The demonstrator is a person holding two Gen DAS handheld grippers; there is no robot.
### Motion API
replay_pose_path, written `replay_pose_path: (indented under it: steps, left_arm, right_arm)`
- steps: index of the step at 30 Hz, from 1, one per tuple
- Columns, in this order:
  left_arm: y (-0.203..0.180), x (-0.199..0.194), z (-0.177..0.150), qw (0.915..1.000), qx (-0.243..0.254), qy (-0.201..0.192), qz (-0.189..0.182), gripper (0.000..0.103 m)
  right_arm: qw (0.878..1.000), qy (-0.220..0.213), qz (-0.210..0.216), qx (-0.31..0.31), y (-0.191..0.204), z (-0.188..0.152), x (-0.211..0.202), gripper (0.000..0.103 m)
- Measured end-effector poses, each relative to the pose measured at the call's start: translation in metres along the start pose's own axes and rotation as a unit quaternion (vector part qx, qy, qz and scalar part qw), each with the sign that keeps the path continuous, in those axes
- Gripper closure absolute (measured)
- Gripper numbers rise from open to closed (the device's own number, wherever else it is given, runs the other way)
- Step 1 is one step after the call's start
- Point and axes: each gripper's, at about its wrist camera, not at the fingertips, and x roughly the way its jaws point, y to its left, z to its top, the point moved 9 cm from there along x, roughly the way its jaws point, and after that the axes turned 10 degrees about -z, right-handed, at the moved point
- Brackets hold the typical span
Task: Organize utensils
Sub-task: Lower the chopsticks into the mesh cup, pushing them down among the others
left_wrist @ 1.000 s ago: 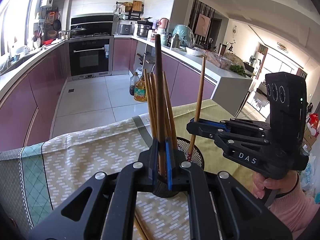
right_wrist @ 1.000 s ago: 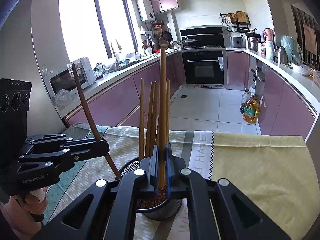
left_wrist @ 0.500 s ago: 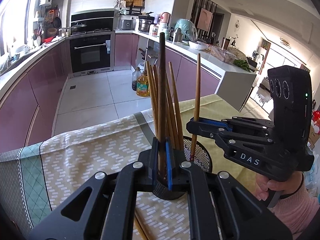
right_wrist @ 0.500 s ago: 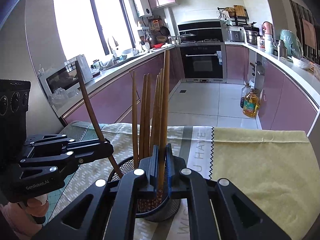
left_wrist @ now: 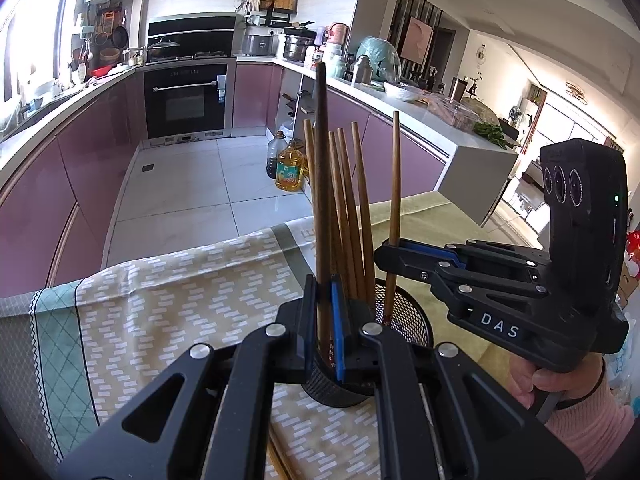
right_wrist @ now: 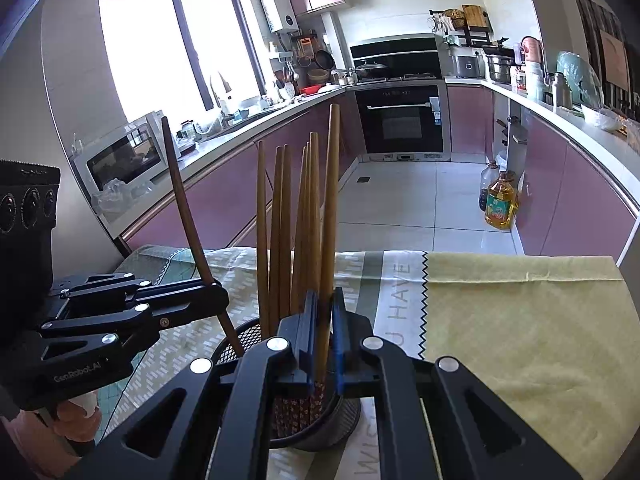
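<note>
A black mesh holder [left_wrist: 404,320] stands on the table with several wooden chopsticks [left_wrist: 348,216] upright in it; the holder [right_wrist: 236,340] and chopsticks [right_wrist: 280,232] also show in the right wrist view. My left gripper [left_wrist: 325,320] is shut on a dark chopstick [left_wrist: 322,184], its lower end inside the holder. My right gripper [right_wrist: 325,340] is shut on a lighter chopstick [right_wrist: 331,216], also lowered into the holder. Each gripper shows in the other's view, left [right_wrist: 212,294] and right [left_wrist: 390,254].
A patterned tablecloth [left_wrist: 168,300] covers the table, with a yellow-green cloth [right_wrist: 520,320] on the right. More chopsticks [left_wrist: 280,460] lie on the cloth under my left gripper. Kitchen counters, an oven and oil bottles [left_wrist: 289,168] stand beyond the table edge.
Both grippers have moved down, sinking their chopsticks deeper into the holder. The holder sits closer to both cameras.
</note>
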Motion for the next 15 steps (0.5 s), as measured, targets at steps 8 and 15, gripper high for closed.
replay_pose_path:
  steps: [8, 15]
  left_arm:
    - [0.006, 0.009, -0.006, 0.9999, -0.014, 0.007, -0.006, 0.095]
    - [0.008, 0.012, -0.011, 0.9997, -0.020, 0.007, -0.010, 0.095]
  right_arm:
    - [1.000, 0.003, 0.004, 0.006, -0.002, -0.001, 0.002, 0.096]
    - [1.000, -0.003, 0.003, 0.008, -0.003, -0.001, -0.001, 0.096]
